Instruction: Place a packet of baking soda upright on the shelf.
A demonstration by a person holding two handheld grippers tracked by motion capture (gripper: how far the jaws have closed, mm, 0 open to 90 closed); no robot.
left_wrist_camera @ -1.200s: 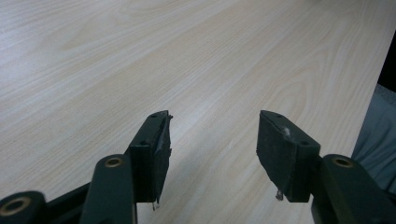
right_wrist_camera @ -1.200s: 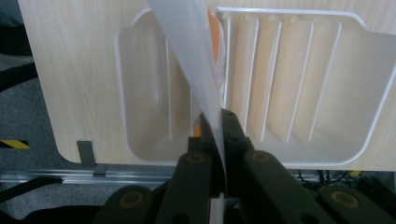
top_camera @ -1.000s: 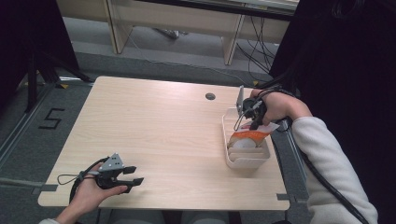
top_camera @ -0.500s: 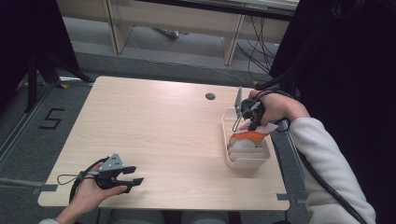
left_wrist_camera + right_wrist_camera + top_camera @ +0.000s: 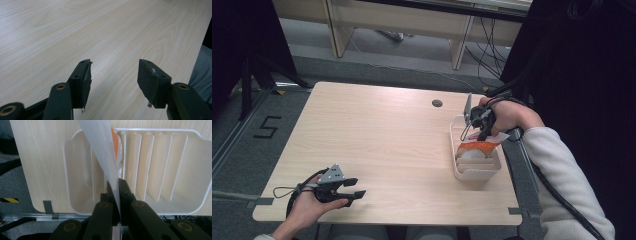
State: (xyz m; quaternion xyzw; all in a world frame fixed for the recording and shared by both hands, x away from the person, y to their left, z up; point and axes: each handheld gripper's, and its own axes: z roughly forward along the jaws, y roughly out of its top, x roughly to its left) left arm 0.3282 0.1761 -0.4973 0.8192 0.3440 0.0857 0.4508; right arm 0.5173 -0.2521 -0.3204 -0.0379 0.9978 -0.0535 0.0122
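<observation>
Pale wood, high view: one table (image 5: 382, 145), light grain, rounded corners, one small dark round hole (image 5: 437, 103) near the far edge
Rack, high view: one cream plastic rack (image 5: 475, 171), oblong with rounded corners, upright dividers inside, standing at the table's right edge
Packet, high view: one flat packet (image 5: 478, 148), orange and white, glossy, standing on edge in a near slot of the rack
Right gripper, high view: one right gripper (image 5: 483, 131), black, held from the right by one hand in a pale sleeve, pointing down over the rack, pinching the packet's top edge
Left gripper, high view: one left gripper (image 5: 354, 189), black with a grey three-cornered plate on top, lying low at the near left corner of the table, well apart from the rack, jaws spread, nothing between them

Wood, left gripper view: bare pale tabletop with flowing grain
Jaws, left gripper view: two black blocky pads (image 5: 80, 82), flat matt faces, standing wide apart, holding nothing

Rack, right gripper view: cream walls, smooth and slightly translucent, about five thin upright dividers (image 5: 150, 167) counted, some hidden behind the packet
Packet, right gripper view: thin white glossy sheet edge (image 5: 102, 147) with an orange patch, slanting down into a slot near one end
Jaws, right gripper view: two black jaws pressed together on the packet's edge
</observation>
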